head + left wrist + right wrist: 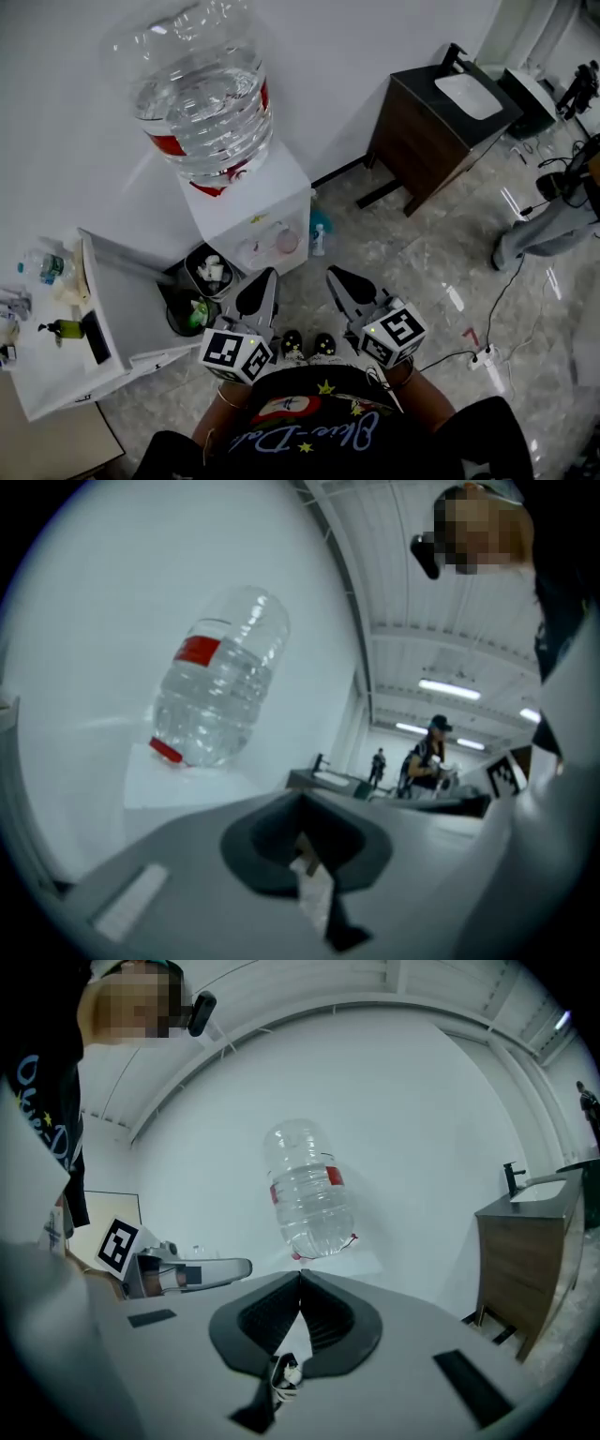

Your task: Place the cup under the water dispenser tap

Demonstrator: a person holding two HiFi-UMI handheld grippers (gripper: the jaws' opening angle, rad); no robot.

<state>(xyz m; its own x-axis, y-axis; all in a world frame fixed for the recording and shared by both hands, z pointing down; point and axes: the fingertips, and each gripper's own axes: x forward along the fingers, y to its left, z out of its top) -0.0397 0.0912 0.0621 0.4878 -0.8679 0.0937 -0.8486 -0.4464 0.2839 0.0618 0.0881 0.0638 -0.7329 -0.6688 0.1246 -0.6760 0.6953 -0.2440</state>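
Though blurred, a cup (285, 241) seems to sit at the dispenser (246, 214) front; left gripper (265, 279) and right gripper (336, 277) hang empty, fingers pressed together; placing looks done.

The glossy marbled floor (422, 272) is carrying the water dispenser (253, 220). Two bins (202, 281) are standing just beside it, a dark cabinet (427, 131) well apart, and a power strip (486, 356) is lying near.
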